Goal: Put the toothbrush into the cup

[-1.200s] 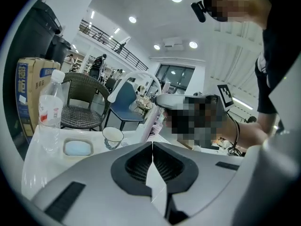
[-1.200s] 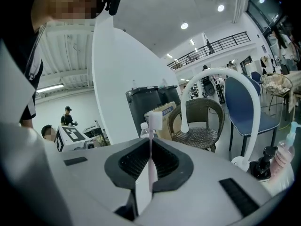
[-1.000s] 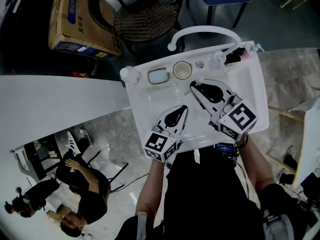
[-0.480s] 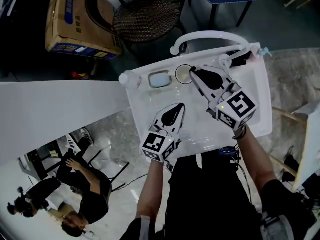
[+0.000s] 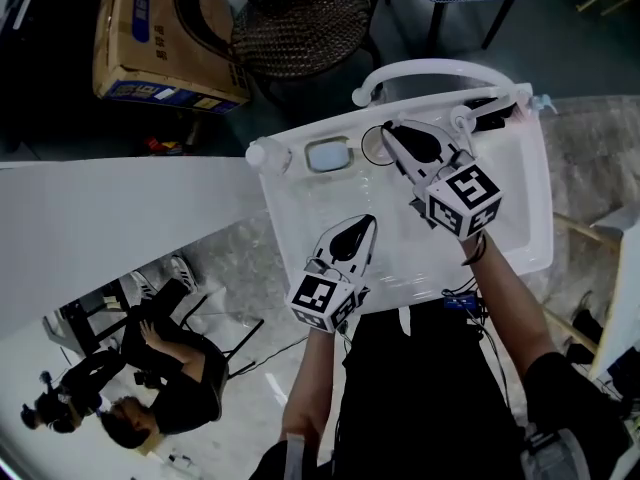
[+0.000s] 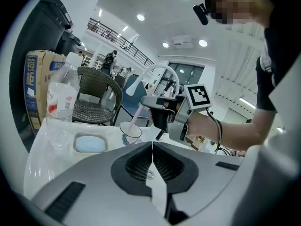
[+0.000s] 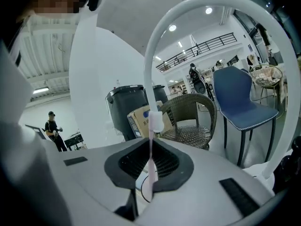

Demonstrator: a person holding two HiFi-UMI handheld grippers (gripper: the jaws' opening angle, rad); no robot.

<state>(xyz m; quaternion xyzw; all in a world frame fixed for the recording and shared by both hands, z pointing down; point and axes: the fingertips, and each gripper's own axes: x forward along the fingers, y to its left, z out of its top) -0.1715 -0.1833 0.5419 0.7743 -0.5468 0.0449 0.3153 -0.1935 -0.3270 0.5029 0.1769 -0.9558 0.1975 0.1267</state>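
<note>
The toothbrush [image 7: 154, 121] stands upright in your right gripper [image 5: 388, 131], whose jaws are closed tight on its handle. It now hangs over the cup [image 6: 130, 132] on the back edge of the sink [image 5: 510, 208], its lower end at the cup's mouth. A second ago that gripper was over the middle of the basin and it has since travelled to the back edge, so what's left looks like lowering and letting go. Your left gripper [image 5: 366, 222] has barely shifted and sits closed and empty near the front edge.
</note>
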